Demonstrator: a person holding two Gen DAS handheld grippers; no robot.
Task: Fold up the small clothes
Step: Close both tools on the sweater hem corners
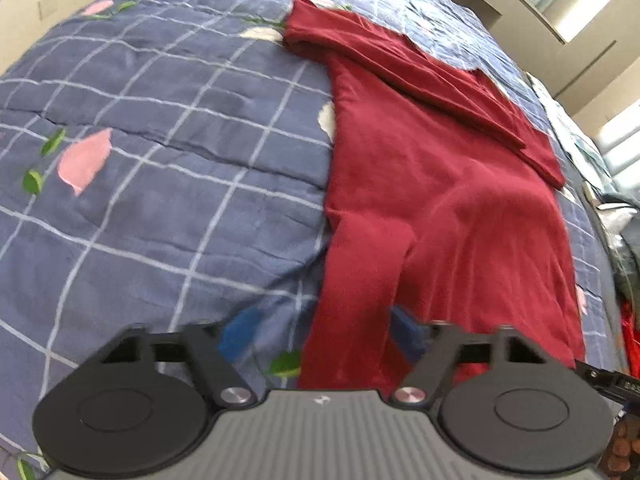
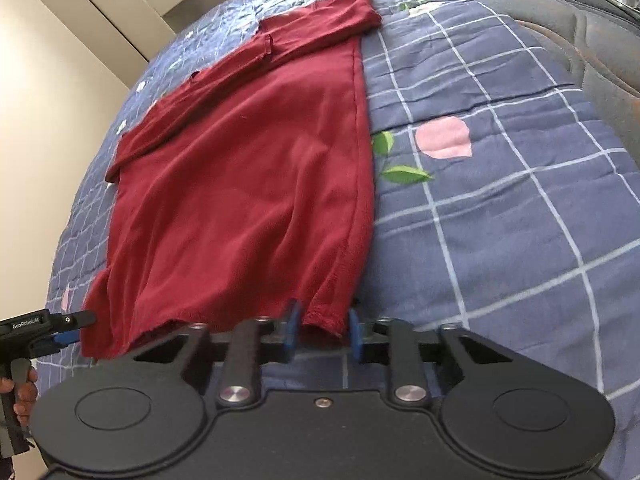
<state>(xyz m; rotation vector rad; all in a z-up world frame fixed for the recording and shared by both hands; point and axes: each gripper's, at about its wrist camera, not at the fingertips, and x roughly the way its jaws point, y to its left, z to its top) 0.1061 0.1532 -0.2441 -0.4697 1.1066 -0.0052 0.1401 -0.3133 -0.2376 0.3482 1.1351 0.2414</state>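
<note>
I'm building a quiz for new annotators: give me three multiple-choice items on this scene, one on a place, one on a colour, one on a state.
1. Where does the garment lie?
A. On a checked quilt
B. On a wooden floor
C. In a basket

2. What colour is the garment?
A. Yellow
B. Dark red
C. White

3. How do the blue fingers of the right hand-held gripper stand?
A. Pressed tight together with nothing between
B. Apart, with the garment's near hem corner between them
C. Out of view

Answers: 
1 A, the garment is spread on the blue checked quilt with pink petals and green leaves. 
2 B, the cloth is dark red in both wrist views. 
3 B, the right hand-held gripper shows a gap between its fingers, and the hem corner sits in that gap.
</note>
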